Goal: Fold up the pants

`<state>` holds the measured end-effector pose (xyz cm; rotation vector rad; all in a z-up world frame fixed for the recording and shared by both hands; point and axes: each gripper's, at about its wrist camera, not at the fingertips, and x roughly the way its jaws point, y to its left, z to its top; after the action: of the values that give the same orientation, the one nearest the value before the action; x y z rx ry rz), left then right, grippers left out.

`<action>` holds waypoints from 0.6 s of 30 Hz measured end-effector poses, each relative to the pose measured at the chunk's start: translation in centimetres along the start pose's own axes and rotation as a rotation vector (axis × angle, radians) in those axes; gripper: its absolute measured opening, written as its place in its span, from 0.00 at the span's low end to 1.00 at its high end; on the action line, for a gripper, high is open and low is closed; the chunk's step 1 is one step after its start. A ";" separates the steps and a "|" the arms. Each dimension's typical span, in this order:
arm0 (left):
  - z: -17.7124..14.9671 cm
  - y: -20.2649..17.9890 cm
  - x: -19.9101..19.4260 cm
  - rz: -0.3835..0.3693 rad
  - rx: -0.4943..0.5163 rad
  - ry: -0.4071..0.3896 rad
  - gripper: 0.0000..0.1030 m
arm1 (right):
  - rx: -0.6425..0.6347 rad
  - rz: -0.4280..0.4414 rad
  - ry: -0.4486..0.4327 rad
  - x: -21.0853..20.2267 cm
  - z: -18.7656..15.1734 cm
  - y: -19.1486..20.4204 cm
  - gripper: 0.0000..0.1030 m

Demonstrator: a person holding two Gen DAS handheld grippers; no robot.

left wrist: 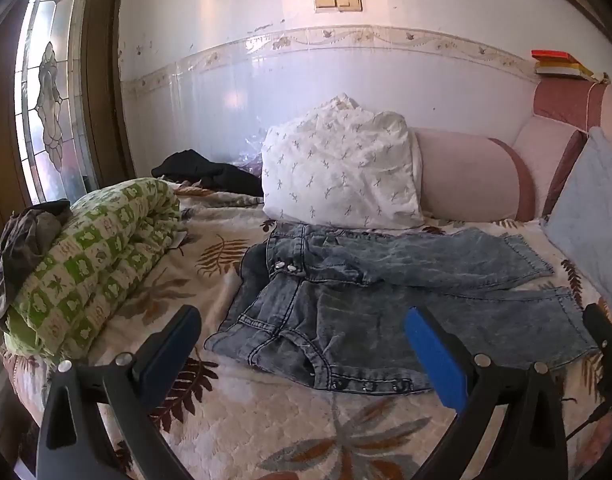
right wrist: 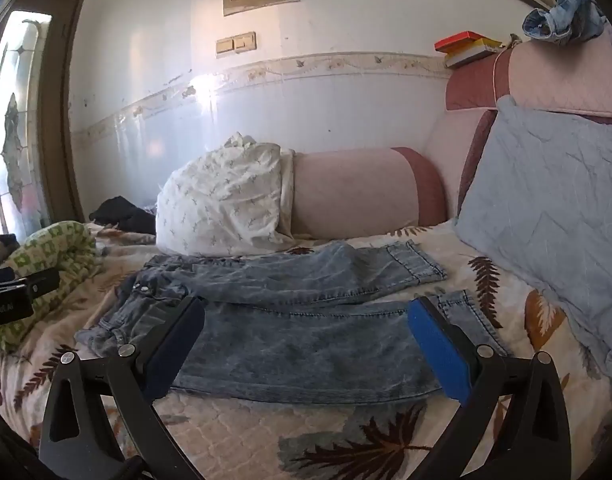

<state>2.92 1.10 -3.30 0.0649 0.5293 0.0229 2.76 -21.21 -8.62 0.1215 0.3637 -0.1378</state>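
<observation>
Bed (left wrist: 242, 408): covered by a cream quilt printed with brown and grey leaves; carries everything below.

Pants (left wrist: 385, 304): pale washed denim, spread across the middle of the bed, unfolded. Waistband to the left, unbuttoned and rumpled, with metal buttons showing; both legs run to the right, the far leg lying slightly apart from the near one, cuffs near the blue pillow. In the right wrist view the pants (right wrist: 306, 332) fill the centre, the near leg flat and smooth.

Left gripper (left wrist: 302, 344): jaws wide apart, nothing between the pads; it hovers over the near edge of the bed, aimed down at the waistband end, not touching the cloth.

Right gripper (right wrist: 306, 336): jaws wide apart, empty; it hovers over the near leg, framing it from above without contact as far as can be seen.

White pillow (left wrist: 341, 168): small grey print, standing against the wall just behind the pants.

Pink bolster (left wrist: 469, 176): beside the white pillow, to its right.

Blue pillow (right wrist: 545, 208): quilted, leaning on the headboard (right wrist: 561, 76) at the right.

Green blanket (left wrist: 102, 256): chequered, rolled up at the left of the bed, with grey cloth bunched on its end.

Black garment (left wrist: 206, 172): heaped by the wall, left of the white pillow.

Books (right wrist: 465, 48): stacked on top of the headboard.
</observation>
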 end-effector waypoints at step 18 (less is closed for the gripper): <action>-1.1 1.9 2.6 -0.006 -0.007 0.046 1.00 | -0.056 -0.050 0.074 -0.9 -0.4 0.3 1.00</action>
<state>4.58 3.14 -5.47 0.0562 0.5753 0.0202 1.82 -20.71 -8.62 0.0623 0.4447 -0.1728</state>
